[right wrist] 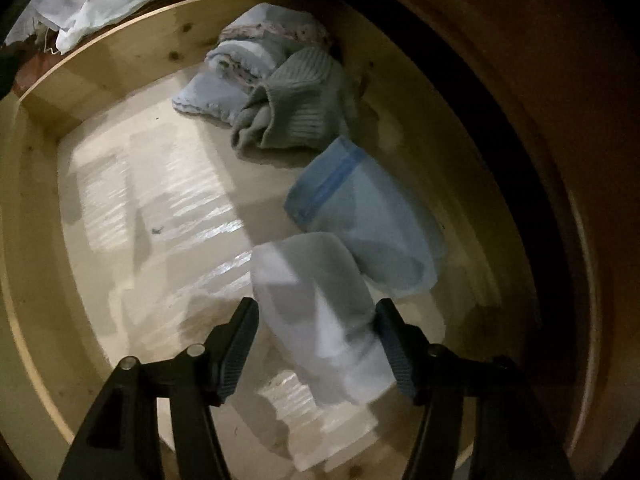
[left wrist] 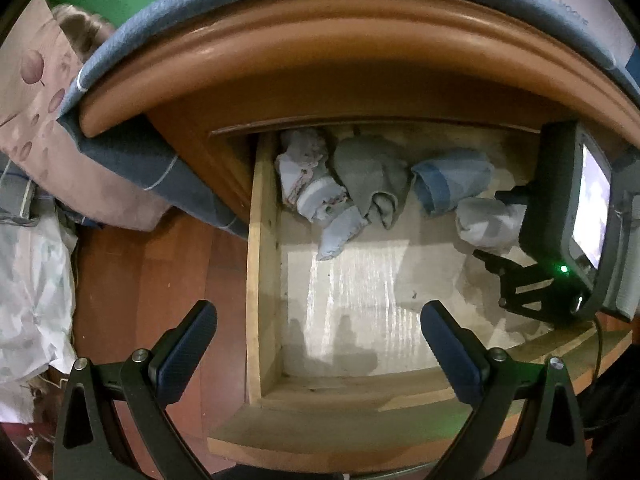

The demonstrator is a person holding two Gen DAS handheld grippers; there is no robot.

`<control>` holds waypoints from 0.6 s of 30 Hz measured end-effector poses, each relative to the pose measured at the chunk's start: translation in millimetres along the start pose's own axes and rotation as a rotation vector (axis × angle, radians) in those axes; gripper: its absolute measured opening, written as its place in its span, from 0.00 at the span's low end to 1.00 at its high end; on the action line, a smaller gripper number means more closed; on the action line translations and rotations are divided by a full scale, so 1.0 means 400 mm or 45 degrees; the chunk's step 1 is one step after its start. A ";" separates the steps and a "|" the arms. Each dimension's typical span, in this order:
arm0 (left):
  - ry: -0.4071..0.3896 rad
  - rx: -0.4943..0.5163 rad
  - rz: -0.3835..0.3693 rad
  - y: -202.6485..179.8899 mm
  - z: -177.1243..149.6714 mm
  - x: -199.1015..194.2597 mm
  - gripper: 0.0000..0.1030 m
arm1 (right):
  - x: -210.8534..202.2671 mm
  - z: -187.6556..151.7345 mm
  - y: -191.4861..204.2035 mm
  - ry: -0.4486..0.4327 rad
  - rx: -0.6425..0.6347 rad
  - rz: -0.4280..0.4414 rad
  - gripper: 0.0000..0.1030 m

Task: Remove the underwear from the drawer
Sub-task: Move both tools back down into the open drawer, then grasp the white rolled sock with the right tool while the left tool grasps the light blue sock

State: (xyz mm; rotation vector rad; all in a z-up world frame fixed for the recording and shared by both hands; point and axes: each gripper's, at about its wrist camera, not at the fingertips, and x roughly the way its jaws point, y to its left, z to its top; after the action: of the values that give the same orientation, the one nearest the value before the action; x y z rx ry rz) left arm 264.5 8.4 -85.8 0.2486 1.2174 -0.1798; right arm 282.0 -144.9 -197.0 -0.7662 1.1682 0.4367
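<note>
Wooden drawer [left wrist: 262, 248] wall — bare floor beside underwear [right wrist: 320, 308].

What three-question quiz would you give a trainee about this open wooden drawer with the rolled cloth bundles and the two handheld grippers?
1. Multiple choice: which bundle lies between the jaws of the right gripper?
A. the grey ribbed knit bundle
B. the white patterned bundle
C. the plain white rolled cloth

2. True or false: the left gripper has a cloth between its jaws.

3. Short answer: which bundle lies nearest the one from question 1?

Key:
1. C.
2. False. Its jaws are open and empty above the drawer's front corner.
3. The light blue roll with a darker blue band.
</note>
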 end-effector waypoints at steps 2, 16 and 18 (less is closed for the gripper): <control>0.010 -0.002 0.020 0.003 -0.002 0.009 0.99 | 0.011 0.002 -0.007 -0.009 0.009 0.007 0.62; 0.054 0.072 -0.033 -0.040 0.002 0.061 0.99 | -0.002 -0.065 -0.036 -0.006 0.160 0.129 0.44; 0.076 0.106 -0.046 -0.058 0.007 0.073 0.99 | -0.023 -0.089 -0.030 -0.011 0.193 0.137 0.44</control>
State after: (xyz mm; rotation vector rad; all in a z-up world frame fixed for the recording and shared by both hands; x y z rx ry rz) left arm 270.5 -14.8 -114.5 0.3069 1.2753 -0.2563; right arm 263.6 -178.6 -191.3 -0.5717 1.2234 0.4350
